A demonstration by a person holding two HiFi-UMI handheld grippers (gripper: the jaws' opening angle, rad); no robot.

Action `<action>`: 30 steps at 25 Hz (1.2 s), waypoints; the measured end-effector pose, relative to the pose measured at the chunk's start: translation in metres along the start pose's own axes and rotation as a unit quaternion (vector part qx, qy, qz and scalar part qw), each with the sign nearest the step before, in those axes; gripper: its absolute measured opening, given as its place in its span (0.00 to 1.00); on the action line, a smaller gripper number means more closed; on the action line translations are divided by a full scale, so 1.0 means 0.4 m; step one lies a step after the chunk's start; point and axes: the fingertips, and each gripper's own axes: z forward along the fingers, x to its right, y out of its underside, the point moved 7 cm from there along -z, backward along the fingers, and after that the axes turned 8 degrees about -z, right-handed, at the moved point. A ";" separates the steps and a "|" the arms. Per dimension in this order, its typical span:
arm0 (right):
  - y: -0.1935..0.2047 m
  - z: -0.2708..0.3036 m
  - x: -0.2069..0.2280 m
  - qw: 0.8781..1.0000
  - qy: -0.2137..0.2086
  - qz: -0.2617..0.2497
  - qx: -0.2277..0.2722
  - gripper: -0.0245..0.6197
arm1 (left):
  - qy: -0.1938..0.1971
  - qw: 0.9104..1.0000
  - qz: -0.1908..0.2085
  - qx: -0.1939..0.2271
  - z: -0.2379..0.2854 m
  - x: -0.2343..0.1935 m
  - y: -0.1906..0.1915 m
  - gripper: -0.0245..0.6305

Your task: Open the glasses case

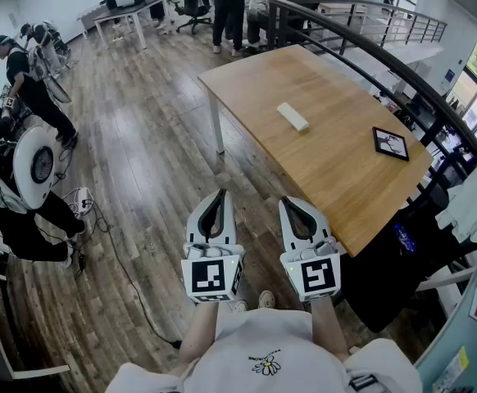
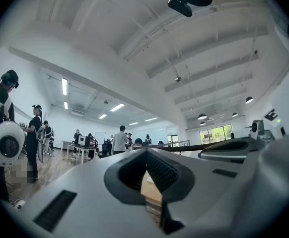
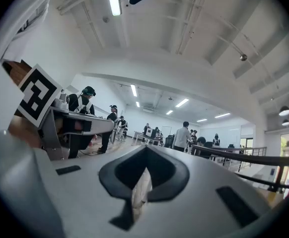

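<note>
Jaws on the left gripper (image 1: 218,199) and right gripper (image 1: 290,207) were pressed together, empty. From them, the case (image 1: 293,116) lay on the table (image 1: 337,166) at one o'clock, a tablet (image 1: 390,143) at two.

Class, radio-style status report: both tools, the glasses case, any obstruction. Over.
Left tool shut, empty. Right tool shut, empty. Glasses case untouched on table, ahead of both. Nothing in the way.

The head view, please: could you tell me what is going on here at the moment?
A person stands short of the wooden table, holding the left gripper and the right gripper side by side, both shut and empty. The white glasses case lies on the table, untouched, with a black flat panel nearer the table's edge. Opening has not begun.
</note>
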 end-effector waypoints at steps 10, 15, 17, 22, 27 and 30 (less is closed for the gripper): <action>0.010 -0.013 0.040 1.000 0.002 0.000 0.011 0.05 | -0.006 1.000 0.000 -0.007 0.020 0.026 0.021 0.06; 0.036 -0.034 0.064 0.999 -0.004 0.030 0.014 0.05 | -0.008 1.000 0.002 -0.013 0.034 0.052 0.041 0.06; 0.051 -0.040 0.074 0.999 -0.009 0.036 0.014 0.05 | -0.008 1.000 0.004 -0.008 0.042 0.063 0.048 0.06; 0.109 -0.039 0.121 0.999 0.000 0.051 0.014 0.05 | -0.009 1.000 -0.005 0.003 0.068 0.086 0.057 0.06; 0.124 -0.013 0.159 0.998 -0.003 0.057 0.026 0.05 | -0.025 1.000 -0.012 0.006 0.106 0.070 0.064 0.06; 0.140 0.012 0.188 0.999 0.002 0.045 0.029 0.05 | -0.019 1.000 -0.019 0.015 0.161 0.060 0.075 0.06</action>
